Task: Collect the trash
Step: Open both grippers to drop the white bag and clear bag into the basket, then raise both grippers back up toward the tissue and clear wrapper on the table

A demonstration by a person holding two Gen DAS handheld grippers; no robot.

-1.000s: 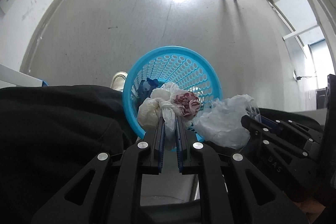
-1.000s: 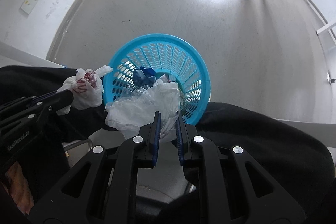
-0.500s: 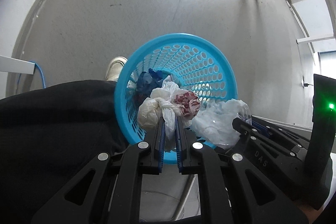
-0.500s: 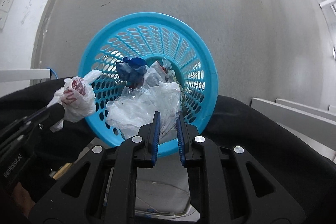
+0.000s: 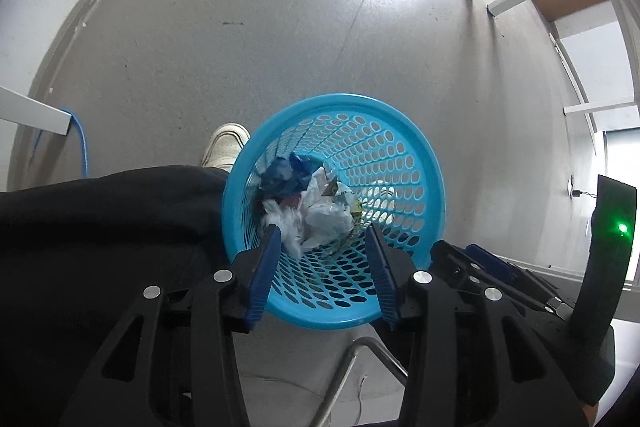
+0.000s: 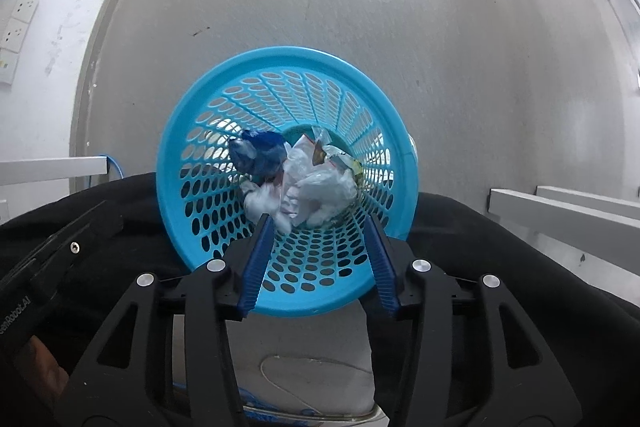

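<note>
Now my left tongs (image 5: 324, 235) and right tongs (image 6: 318, 223) are both opening, nothing between them, above the blue basket (image 6: 200, 99). Its mouth tilts up toward me; the crumpled trash (image 6: 304, 179) lies at its bottom.

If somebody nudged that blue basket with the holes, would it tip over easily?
Probably yes. The blue basket looks like thin perforated plastic, so likely light. It holds only crumpled plastic bags, which add little weight. It looks taller than its base, so a push near the rim might topple it.
</note>
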